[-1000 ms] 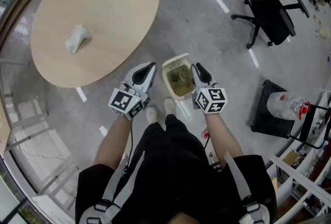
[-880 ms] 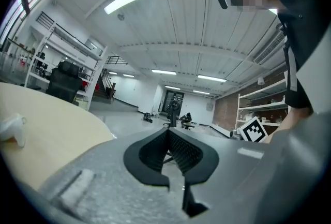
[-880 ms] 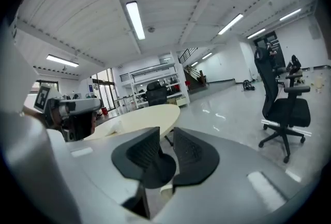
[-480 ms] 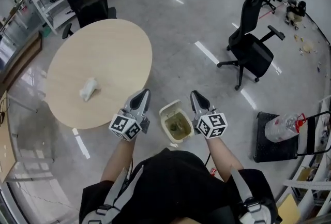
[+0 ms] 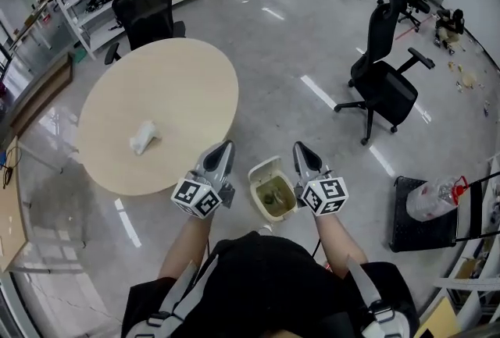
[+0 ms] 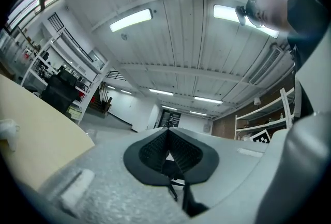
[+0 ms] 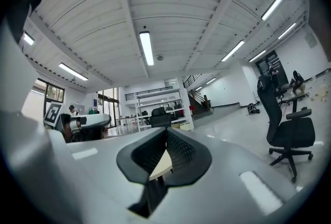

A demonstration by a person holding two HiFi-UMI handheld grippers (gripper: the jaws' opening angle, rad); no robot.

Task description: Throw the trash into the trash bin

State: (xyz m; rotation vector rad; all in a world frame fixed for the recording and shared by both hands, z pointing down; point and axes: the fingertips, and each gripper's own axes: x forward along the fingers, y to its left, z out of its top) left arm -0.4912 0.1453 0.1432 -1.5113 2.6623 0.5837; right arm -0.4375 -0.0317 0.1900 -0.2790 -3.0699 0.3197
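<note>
Up from floor level since a second ago: left gripper [image 5: 224, 149] and right gripper [image 5: 301, 149], each with jaws together on nothing.
Crumpled tissue [image 5: 143, 136] lies on the round table [image 5: 180, 87], well apart from the open trash bin [image 5: 255, 190], which stands on the floor between the grippers. The next move likely calls for spreading the left jaws before reaching, pinching the tissue's bulk, and letting go only over the bin's mouth.

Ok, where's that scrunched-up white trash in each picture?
Head view: scrunched-up white trash on the round table, left of centre.
Left gripper view: far left edge, on the table.
Right gripper view: not in it.
Shared landmark: black chair behind the table.
</note>
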